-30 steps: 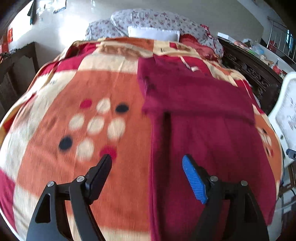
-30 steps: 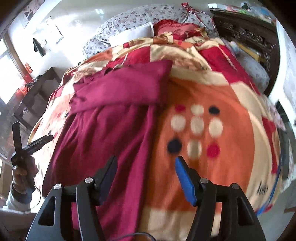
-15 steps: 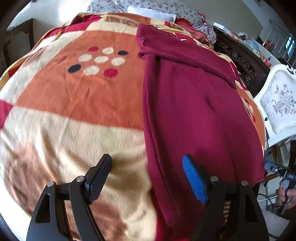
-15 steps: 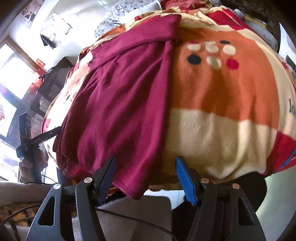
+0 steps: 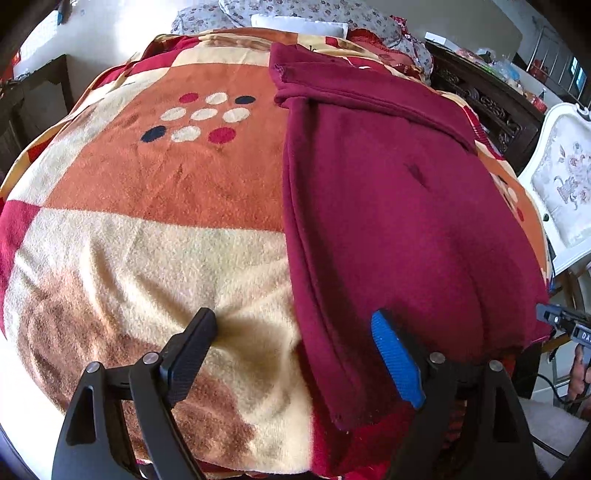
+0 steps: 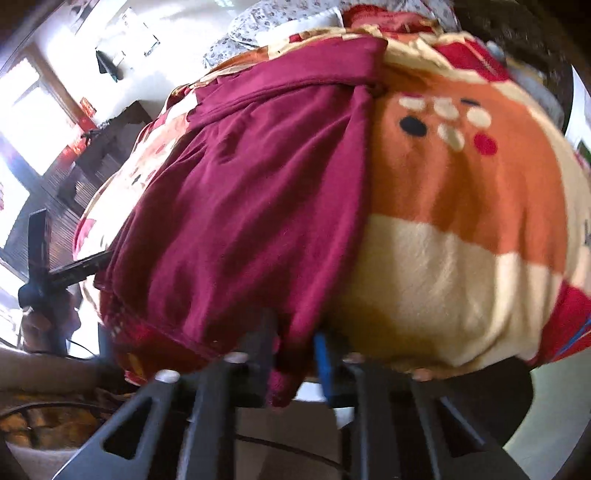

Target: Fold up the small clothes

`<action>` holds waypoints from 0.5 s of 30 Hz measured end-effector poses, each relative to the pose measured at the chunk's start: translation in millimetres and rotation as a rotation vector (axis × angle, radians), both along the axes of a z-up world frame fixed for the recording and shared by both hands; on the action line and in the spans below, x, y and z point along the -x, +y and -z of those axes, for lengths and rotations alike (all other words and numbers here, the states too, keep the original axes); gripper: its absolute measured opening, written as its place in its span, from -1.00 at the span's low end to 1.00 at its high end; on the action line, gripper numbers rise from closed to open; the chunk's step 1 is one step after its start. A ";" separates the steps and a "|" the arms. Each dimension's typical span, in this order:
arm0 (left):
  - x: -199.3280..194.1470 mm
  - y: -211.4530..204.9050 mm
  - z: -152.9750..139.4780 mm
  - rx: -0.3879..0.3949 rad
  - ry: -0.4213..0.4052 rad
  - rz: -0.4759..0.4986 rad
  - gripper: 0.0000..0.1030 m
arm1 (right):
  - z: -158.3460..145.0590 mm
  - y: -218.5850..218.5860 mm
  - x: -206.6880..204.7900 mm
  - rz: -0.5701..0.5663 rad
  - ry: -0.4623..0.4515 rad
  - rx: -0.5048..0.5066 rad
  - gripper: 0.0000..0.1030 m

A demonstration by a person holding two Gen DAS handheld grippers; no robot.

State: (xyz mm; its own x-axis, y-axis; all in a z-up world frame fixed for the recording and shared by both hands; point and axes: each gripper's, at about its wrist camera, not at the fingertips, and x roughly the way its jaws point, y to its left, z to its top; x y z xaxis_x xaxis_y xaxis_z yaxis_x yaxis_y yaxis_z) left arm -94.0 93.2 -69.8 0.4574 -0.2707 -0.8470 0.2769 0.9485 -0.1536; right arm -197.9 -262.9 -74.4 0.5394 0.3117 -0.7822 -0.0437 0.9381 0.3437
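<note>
A dark red garment (image 5: 399, 206) lies lengthwise on an orange, cream and red blanket (image 5: 155, 236), folded over at its far end. Its near hem hangs over the bed's front edge. My left gripper (image 5: 295, 350) is open and empty, straddling the garment's left edge near the hem. In the right wrist view the same garment (image 6: 255, 206) fills the left half. My right gripper (image 6: 295, 350) is shut on the hem's right corner, with cloth bunched between the fingers.
Floral pillows (image 5: 306, 14) lie at the head of the bed. A dark carved cabinet (image 5: 487, 103) and a white chair (image 5: 561, 192) stand to the right. The other gripper shows in each view, at the far right (image 5: 569, 328) and far left (image 6: 48, 266).
Both grippers have drawn back from over the bed to its front edge. The right gripper was open and has closed on the garment's hem corner. The left stayed open.
</note>
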 end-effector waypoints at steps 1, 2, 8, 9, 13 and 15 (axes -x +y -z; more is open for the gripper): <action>0.0 -0.6 0.1 -0.002 -0.001 0.002 0.69 | -3.7 -1.0 2.9 -0.002 -0.015 0.009 -0.80; -0.2 -0.5 0.3 -0.002 -0.001 0.002 0.70 | -8.3 -3.2 6.7 0.001 -0.032 0.018 -0.81; -1.1 -1.0 1.0 0.003 -0.001 -0.001 0.74 | -7.4 -13.5 10.0 0.038 -0.017 0.060 -0.82; -0.8 -1.3 1.0 0.001 -0.002 0.000 0.74 | -5.3 -13.7 9.9 0.035 -0.010 0.054 -0.82; 0.5 -1.4 1.0 -0.005 0.001 0.005 0.74 | -6.6 -11.6 12.9 0.016 -0.017 0.045 -0.82; 3.2 1.5 0.5 0.007 0.013 0.005 0.74 | -8.4 -13.0 14.6 0.015 -0.029 0.027 -0.82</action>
